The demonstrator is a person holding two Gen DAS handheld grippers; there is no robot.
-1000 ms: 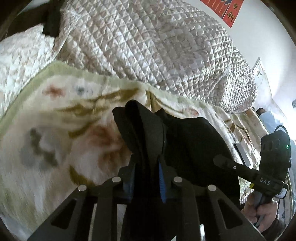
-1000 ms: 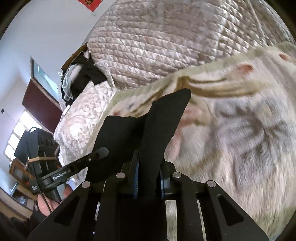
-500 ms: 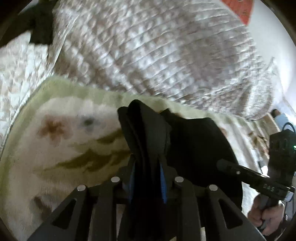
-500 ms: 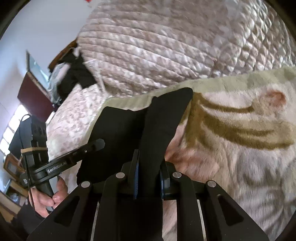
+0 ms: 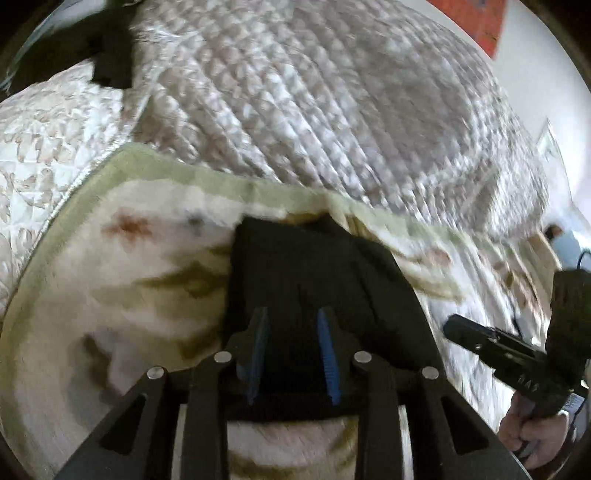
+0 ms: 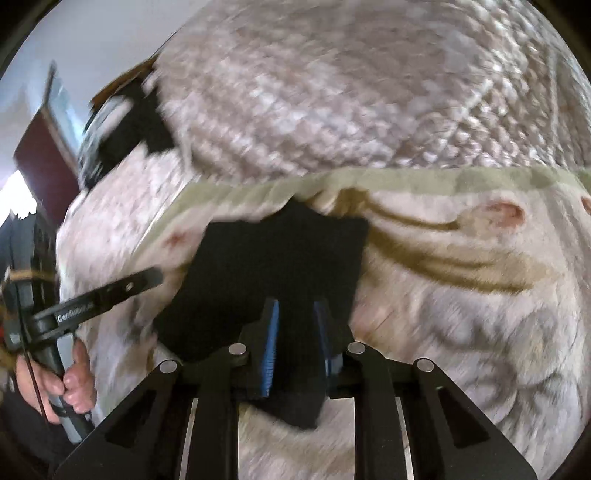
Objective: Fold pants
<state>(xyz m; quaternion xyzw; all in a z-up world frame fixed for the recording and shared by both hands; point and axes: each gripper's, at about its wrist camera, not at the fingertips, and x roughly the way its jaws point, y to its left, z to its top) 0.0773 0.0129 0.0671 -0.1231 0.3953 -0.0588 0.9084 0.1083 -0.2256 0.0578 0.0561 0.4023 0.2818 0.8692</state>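
Here, black pants (image 5: 314, 280) lie folded on a flowered blanket (image 5: 122, 295), both tools parted.

Left gripper (image 5: 291, 350) and right gripper (image 6: 295, 343) straddle the near edge, jaws apart; withdrawing carelessly could snag the cloth and undo the fold.

White wall (image 5: 535, 66), red hanging (image 5: 476, 14), quilted bedding (image 5: 314, 99), floral blanket (image 5: 110, 280), bright window (image 6: 14, 192)
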